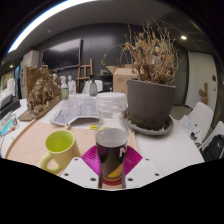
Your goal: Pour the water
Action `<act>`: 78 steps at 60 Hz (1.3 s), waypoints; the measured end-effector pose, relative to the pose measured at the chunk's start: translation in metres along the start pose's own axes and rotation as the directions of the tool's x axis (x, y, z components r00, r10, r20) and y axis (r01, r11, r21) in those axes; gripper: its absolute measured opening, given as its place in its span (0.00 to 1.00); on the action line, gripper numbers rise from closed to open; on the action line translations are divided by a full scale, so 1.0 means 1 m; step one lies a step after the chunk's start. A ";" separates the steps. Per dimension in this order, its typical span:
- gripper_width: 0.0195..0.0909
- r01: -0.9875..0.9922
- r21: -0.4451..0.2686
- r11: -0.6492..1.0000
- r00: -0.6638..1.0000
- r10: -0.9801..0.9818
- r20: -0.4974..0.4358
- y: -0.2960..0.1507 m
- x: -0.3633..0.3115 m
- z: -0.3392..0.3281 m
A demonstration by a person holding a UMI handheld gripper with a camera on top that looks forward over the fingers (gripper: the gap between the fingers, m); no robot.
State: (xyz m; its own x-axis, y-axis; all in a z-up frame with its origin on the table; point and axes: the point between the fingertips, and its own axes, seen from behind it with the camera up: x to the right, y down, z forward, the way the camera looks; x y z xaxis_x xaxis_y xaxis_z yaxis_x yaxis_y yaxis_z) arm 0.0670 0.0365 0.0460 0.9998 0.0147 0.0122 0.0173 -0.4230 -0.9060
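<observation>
My gripper (112, 160) is shut on a clear bottle (112, 122) with a dark label, held upright. The pink pads (92, 158) press on the bottle's lower part from both sides. A lime-green mug (58, 148) stands on the round wooden table (30, 145), just left of the bottle and close to the left finger; its handle points toward me. The bottle's base is hidden behind the fingers.
Beyond the bottle to the right stands a large grey pot with a dry plant (151, 98) on a plate. A clear plastic tray (74, 110) lies behind the mug. A smaller dry plant (42, 93) and spray bottles (68, 88) stand farther left. White chairs (203, 122) are at the right.
</observation>
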 end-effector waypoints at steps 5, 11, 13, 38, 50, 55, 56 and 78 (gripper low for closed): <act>0.12 -0.010 0.025 1.000 1.000 0.010 0.000 -0.001 0.002 -0.001; 0.24 -0.026 0.038 0.999 1.000 0.026 -0.001 0.001 0.001 -0.006; 0.28 -0.026 0.037 0.999 1.000 0.026 0.002 0.001 0.001 -0.007; 0.93 -0.093 -0.077 0.993 0.993 0.087 -0.074 -0.010 0.014 -0.137; 0.93 -0.075 -0.192 0.978 0.986 0.045 -0.158 0.013 -0.017 -0.259; 0.93 -0.058 -0.204 0.977 0.985 0.023 -0.172 0.021 -0.038 -0.296; 0.93 -0.056 -0.206 0.977 0.985 0.020 -0.173 0.022 -0.043 -0.302; 0.93 -0.053 -0.218 0.975 0.984 0.014 -0.177 0.029 -0.097 -0.360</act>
State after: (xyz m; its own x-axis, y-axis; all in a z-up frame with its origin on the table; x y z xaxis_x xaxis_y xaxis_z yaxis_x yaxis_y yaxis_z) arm -0.0260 -0.3033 0.1706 0.9857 -0.1516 0.0738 -0.0347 -0.6103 -0.7914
